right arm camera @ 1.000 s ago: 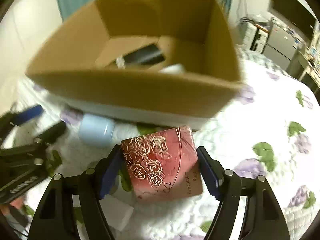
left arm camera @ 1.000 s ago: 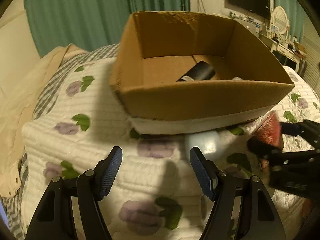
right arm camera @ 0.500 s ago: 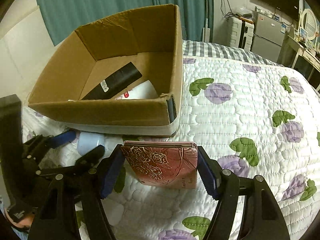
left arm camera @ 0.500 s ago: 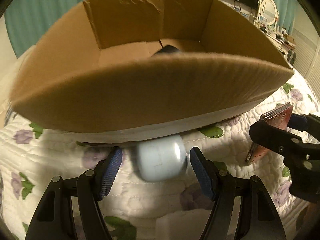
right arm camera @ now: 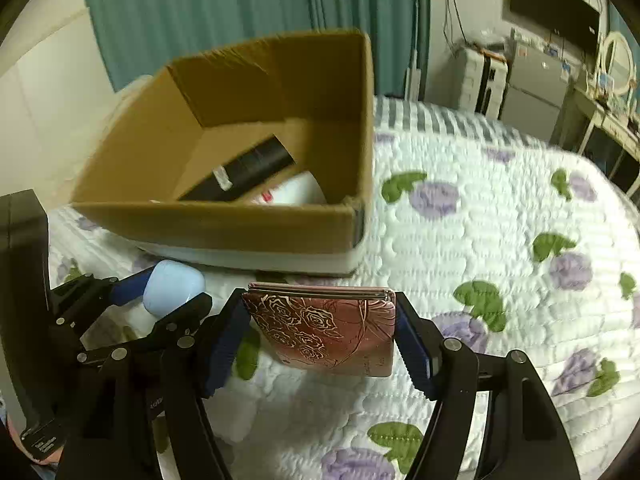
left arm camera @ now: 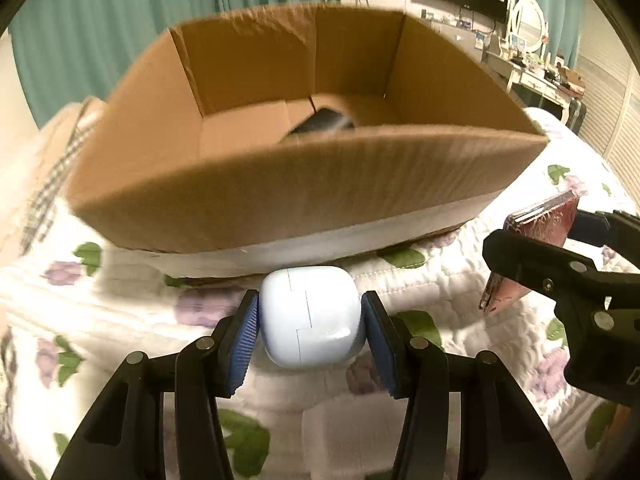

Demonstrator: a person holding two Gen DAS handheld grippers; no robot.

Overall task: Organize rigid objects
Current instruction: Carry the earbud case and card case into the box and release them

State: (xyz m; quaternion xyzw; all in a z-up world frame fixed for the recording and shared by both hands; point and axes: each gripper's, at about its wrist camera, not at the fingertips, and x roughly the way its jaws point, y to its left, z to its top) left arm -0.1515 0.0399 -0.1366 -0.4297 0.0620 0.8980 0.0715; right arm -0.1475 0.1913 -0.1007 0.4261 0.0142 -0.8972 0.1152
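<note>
My left gripper (left arm camera: 310,316) is shut on a pale blue rounded case (left arm camera: 310,316), held just in front of the open cardboard box (left arm camera: 304,196). The case also shows in the right wrist view (right arm camera: 172,290). My right gripper (right arm camera: 322,330) is shut on a flat red case with gold roses (right arm camera: 328,332), held above the quilt, right of the left gripper. The red case also shows in the left wrist view (left arm camera: 536,240). The box (right arm camera: 224,220) holds a black cylinder (right arm camera: 248,172) and a white object (right arm camera: 296,194).
The box stands on a white quilt with purple flowers and green leaves (right arm camera: 480,240). A white flat object (left arm camera: 340,432) lies on the quilt under my left gripper. Green curtains (right arm camera: 240,12) hang behind; furniture and a TV stand at the far right.
My left gripper has closed on the pale blue case and lifted it slightly. My right gripper has kept hold of the red case and shifted a little to the right of the box.
</note>
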